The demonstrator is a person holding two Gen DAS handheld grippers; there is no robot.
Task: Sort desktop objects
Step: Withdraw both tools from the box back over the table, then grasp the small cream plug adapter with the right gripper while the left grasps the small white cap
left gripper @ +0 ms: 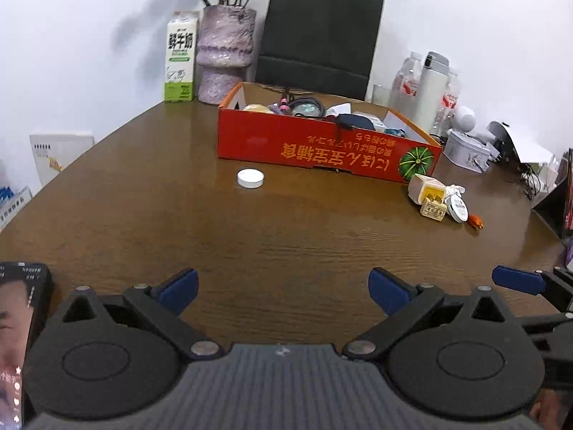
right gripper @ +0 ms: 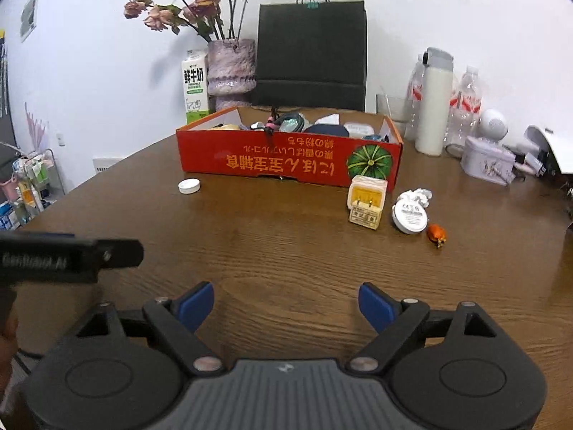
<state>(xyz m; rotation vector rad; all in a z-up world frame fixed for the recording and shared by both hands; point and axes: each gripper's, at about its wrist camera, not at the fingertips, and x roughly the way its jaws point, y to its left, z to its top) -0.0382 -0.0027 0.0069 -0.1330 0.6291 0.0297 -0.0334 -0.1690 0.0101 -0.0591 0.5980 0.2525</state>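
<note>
a white wall point(right gripper: 429, 7) closes the room behind a dark brown wooden table point(right gripper: 286, 251) with a strong grain and a glossy top that mirrors the light near its far end. to the left of the table, in the right wrist view, a wire rack point(right gripper: 32, 179) of small containers stands on the floor side, and papers hang on the wall above it.

against the wall stands a black paper bag point(right gripper: 311, 53) with cord handles, and to its left a mottled purple vase point(right gripper: 231, 68) of dried roses and a green-and-white milk carton point(right gripper: 195, 86). in front of them lies a red cardboard box point(left gripper: 322, 154), open on top, printed with yellow script and a green pumpkin; it holds cables, a dark pouch and other small things too jumbled to name.

at the right end of the table are clear water bottles, a white flask point(right gripper: 435, 104), a pale tin point(right gripper: 489, 159) and a small round white device point(right gripper: 493, 123).

loose on the bare wood, just in front of the box's right corner, lie a cream and yellow plug adapter point(right gripper: 367, 199), a round white tin point(right gripper: 410, 216) touching a crumpled white scrap, and a small orange object point(right gripper: 437, 233). well apart, near the box's left corner, lies a white cap point(left gripper: 250, 178).

the left gripper point(left gripper: 283, 290) hovers over the near table with its blue pads spread wide and nothing between them. the right gripper point(right gripper: 286, 306) is likewise wide apart and empty. a phone screen shows at the left edge of the left wrist view.
</note>
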